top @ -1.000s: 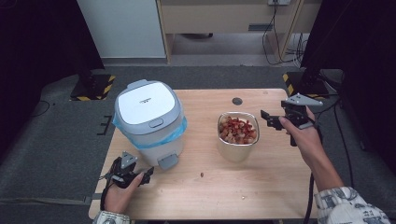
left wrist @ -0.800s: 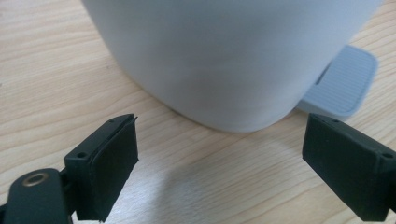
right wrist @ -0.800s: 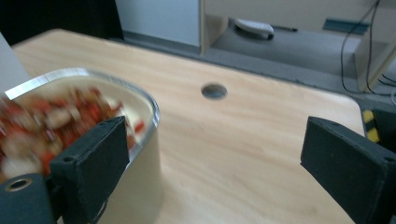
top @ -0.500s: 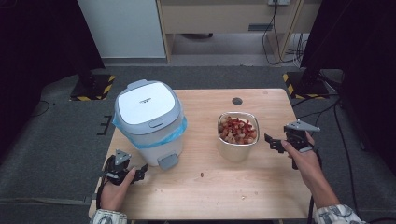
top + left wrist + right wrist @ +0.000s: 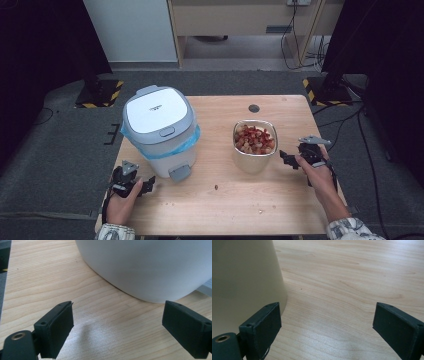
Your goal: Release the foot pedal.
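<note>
While both hands rest low on table point(image 5: 235, 200): right gripper point(image 5: 289, 160) agape, empty, beside metal bowl point(image 5: 254, 160); left gripper point(image 5: 146, 186) agape, empty, facing white bin point(image 5: 159, 131).

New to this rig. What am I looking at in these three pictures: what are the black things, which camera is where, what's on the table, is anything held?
There is no robot arm: a person holds a two-jaw tool in each hand. The high view looks down on a wooden table. The left gripper sits by a white pedal bin lined with a blue bag. The right gripper sits beside a metal container of chopped red and pale food. The other two pictures come from cameras riding on each gripper, looking along its black jaws. The left gripper view faces the bin's base, the right gripper view the container's side. Both sets of jaws stand open with nothing between them, so nothing is held.
</note>
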A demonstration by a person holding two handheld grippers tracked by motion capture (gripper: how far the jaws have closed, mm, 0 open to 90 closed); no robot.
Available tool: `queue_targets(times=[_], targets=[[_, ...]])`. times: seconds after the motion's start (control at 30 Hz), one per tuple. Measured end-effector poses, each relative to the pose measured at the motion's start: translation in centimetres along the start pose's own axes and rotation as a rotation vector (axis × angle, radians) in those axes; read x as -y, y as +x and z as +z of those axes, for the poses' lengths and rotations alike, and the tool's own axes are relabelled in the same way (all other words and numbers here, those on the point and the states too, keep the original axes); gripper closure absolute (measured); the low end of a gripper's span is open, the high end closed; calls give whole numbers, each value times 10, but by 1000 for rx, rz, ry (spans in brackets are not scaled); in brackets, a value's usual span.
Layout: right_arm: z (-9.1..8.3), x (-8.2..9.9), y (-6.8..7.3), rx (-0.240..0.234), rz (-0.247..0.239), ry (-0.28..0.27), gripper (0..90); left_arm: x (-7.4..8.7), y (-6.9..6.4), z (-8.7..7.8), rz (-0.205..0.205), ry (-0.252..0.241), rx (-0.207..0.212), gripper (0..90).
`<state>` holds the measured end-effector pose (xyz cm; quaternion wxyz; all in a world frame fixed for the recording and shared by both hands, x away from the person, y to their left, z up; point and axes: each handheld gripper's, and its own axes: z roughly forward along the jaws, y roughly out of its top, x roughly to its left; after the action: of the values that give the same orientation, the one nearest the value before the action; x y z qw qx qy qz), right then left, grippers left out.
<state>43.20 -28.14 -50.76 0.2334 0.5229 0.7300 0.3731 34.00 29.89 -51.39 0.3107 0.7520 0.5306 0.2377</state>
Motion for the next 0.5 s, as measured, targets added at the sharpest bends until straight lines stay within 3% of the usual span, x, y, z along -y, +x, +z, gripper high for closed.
queue_targets(times=[0.23, 0.5], targets=[[10, 11, 1, 6, 8, 39, 85, 2, 5, 4, -5, 13, -13, 92], [15, 21, 2, 8, 11, 54, 84, 6, 4, 10, 37, 55, -15, 88]])
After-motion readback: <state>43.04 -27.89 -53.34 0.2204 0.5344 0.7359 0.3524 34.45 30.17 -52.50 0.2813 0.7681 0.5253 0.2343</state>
